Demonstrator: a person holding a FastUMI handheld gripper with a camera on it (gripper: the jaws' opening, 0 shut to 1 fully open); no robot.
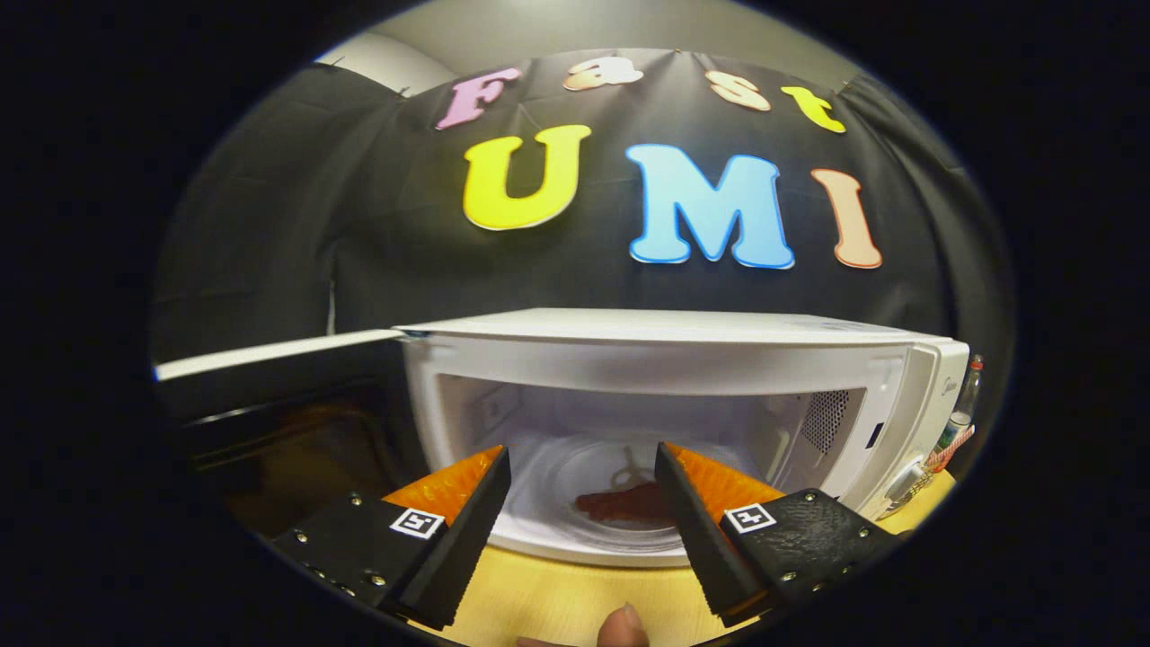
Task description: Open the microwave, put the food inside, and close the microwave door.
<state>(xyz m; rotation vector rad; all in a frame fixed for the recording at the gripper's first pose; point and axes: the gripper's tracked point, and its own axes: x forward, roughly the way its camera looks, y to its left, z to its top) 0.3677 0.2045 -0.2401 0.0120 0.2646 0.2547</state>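
Note:
A white microwave [683,350] stands on the wooden table just ahead of my fingers, its door [278,404] swung wide open to the left. Inside, a dark reddish piece of food [629,503] lies on the glass turntable [575,476], seen through the gap between my fingers. My gripper [582,467] is open, held in front of the cavity opening with nothing between its fingers. A fingertip [622,627] of the person's hand shows below, between the fingers.
The light wooden table [548,602] runs under the gripper and the microwave. A glass bottle [963,409] stands to the right of the microwave, beside its control panel [907,467]. The open door takes up the room on the left.

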